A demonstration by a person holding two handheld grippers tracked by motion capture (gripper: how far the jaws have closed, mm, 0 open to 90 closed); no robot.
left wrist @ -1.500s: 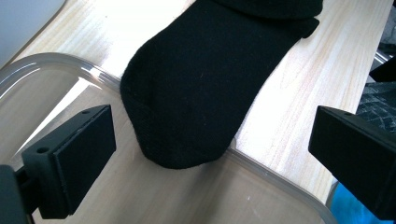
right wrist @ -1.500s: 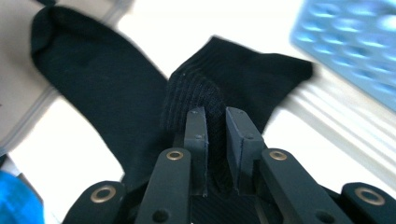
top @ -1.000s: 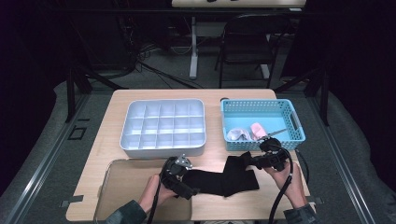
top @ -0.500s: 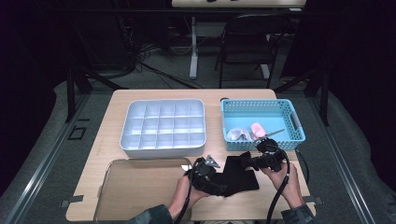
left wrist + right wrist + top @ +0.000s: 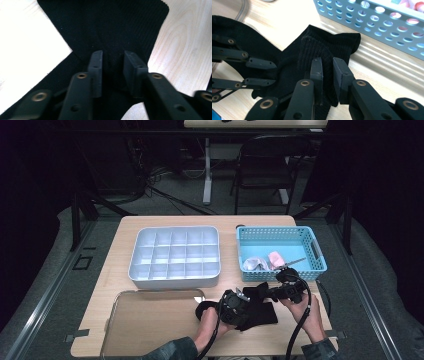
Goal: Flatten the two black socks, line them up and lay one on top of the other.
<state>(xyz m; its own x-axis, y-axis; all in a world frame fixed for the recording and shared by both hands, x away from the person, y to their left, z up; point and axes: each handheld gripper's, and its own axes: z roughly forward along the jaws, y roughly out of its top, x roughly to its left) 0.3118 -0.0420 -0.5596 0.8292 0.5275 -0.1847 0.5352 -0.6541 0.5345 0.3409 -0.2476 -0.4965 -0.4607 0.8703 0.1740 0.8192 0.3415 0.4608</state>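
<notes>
Gripping the black sock [image 5: 110, 30], both tools [image 5: 327, 75] clamp fabric.

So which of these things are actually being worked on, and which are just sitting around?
In use:
- black sock, pinched by both
- left gripper, whose fingers have just been closing on it
- right gripper

Lying about:
- white compartment box
- blue basket with small items inside
- clear tray

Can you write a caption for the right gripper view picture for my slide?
Right gripper pinching a black sock on the wooden table, beside a blue basket.
</notes>
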